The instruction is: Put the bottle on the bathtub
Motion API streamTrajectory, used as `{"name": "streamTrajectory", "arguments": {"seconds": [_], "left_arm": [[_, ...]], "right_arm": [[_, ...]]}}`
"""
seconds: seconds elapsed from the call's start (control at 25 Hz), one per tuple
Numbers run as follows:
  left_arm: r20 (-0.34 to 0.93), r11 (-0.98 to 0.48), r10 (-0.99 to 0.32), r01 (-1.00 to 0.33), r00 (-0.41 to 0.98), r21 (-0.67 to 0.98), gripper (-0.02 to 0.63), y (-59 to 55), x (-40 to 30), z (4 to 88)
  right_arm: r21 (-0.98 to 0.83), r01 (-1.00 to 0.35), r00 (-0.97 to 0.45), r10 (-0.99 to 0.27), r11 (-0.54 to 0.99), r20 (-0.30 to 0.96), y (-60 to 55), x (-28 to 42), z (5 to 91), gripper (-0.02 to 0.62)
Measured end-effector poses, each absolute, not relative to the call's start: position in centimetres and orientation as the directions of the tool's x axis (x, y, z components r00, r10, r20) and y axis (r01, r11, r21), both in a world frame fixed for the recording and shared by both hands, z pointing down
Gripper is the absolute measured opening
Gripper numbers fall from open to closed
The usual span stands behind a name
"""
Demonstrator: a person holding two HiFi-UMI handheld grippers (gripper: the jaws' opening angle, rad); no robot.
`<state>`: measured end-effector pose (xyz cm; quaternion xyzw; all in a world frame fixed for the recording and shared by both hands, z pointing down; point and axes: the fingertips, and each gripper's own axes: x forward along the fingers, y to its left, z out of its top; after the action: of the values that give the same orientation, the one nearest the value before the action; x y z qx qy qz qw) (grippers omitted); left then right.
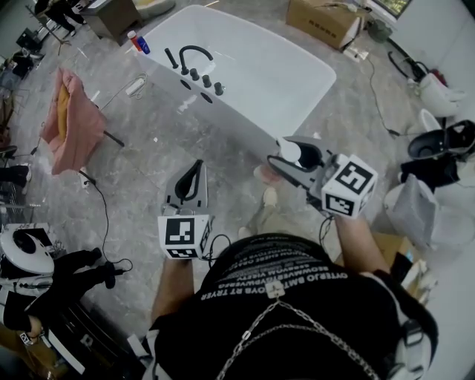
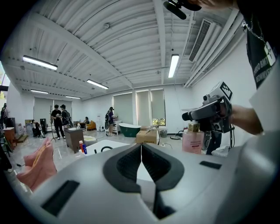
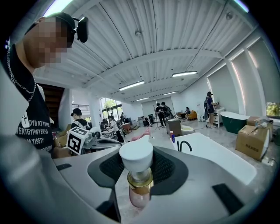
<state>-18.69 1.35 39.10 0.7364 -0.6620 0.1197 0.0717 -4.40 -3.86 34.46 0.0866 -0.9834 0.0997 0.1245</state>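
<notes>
Ahead of both sets of fingers sits the white bathtub (image 1: 274, 74), a black faucet (image 1: 194, 53) on its near rim and two small bottles (image 1: 137, 42) at the far-left corner. Off to the left of the left gripper (image 1: 196, 169) a pink towel (image 1: 70, 122) hangs on a stand, and a cardboard box (image 1: 323, 21) lies beyond the tub. Nothing stands between the fingers and the tub's rim.

The bottle (image 3: 136, 179) is pink, with a gold collar and a white pump cap. It's off the tub, up in the air just short of the near rim.

The right gripper (image 1: 294, 151) is clamped on the bottle's neck, and the body hangs below the fingers. The left gripper's fingers (image 2: 127, 162) are pressed together with nothing between them, held low beside the right gripper and pointing at the tub.
</notes>
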Motion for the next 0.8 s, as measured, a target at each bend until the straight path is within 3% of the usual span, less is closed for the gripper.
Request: {"name": "streamTrajectory", "arguments": {"seconds": [0.8], "left_arm": [[0.289,-0.034,-0.957,-0.998,0.016,-0.055,0.006,-8.9,-20.7,38.4]], "right_arm": [[-0.182,-0.109,-0.966,-0.061,0.977,0.251,-15.5,-7.3,33.5,0.153]]}}
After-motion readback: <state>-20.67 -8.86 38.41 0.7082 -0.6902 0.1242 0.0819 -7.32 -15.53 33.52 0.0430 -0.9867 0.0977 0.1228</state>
